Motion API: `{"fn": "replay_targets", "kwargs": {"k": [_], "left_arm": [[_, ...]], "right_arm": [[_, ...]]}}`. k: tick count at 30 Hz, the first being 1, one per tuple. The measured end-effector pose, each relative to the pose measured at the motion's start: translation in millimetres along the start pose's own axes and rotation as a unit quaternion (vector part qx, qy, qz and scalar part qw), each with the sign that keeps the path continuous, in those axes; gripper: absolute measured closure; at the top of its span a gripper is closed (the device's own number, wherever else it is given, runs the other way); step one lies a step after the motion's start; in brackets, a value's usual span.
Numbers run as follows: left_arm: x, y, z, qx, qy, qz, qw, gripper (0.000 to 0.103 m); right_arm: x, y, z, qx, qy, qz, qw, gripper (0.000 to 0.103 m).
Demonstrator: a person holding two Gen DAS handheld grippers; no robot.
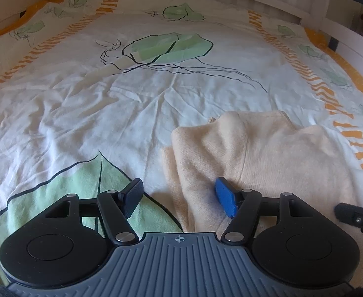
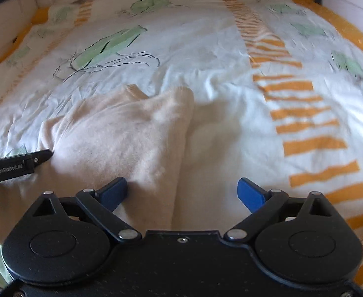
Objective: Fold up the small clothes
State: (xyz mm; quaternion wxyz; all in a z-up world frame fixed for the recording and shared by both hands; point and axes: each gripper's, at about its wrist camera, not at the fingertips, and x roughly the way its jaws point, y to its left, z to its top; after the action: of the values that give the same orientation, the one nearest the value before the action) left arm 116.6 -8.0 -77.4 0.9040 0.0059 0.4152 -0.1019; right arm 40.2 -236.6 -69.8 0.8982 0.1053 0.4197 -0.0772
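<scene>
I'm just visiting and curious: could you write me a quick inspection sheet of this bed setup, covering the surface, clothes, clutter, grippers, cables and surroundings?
Surface: wrinkled bedspread, white with green leaves and orange stripes.
Job's things: one cream sweater, lying rumpled and partly folded.
Clutter: nothing seen.
Grippers: left hand-held gripper open over the sweater's left edge; right hand-held gripper open wide over its right edge, gripping nothing.
Cables: nothing seen.
Surroundings: white bed frame beyond the bedspread.

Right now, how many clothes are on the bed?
1. A cream knitted sweater lies crumpled on the leaf-patterned duvet, close in front of both tools. Only part of the bed shows, so more clothes may be out of view.
</scene>
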Motion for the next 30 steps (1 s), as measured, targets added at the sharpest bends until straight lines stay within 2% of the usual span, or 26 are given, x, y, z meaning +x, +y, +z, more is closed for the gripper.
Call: {"fn": "replay_targets", "kwargs": {"k": [4, 8, 11, 15, 25, 30], "left_arm": [[-5, 0, 5, 0.006, 0.0, 0.0, 1.0, 0.038], [-32, -4, 9, 0.009, -0.013, 0.03, 0.9994, 0.04], [-55, -10, 7, 0.03, -0.016, 0.053, 0.998, 0.039], [-84, -14, 0, 0.022, -0.011, 0.055, 0.9982, 0.036], [-136, -11, -29, -0.053, -0.003, 0.006, 0.9986, 0.032], [-141, -8, -37, -0.062, 0.021, 0.018, 0.9977, 0.032]], "right_arm": [[-7, -5, 3, 0.009, -0.003, 0.001, 1.0, 0.003], [-35, 0, 4, -0.012, -0.041, -0.003, 0.999, 0.002], [-60, 3, 1, -0.016, -0.071, 0.015, 0.997, 0.0], [-75, 2, -1, 0.003, -0.038, 0.056, 0.998, 0.0], [-112, 6, -28, -0.012, -0.038, 0.043, 0.998, 0.0], [-122, 4, -40, -0.001, -0.03, 0.044, 0.999, 0.0]]}}
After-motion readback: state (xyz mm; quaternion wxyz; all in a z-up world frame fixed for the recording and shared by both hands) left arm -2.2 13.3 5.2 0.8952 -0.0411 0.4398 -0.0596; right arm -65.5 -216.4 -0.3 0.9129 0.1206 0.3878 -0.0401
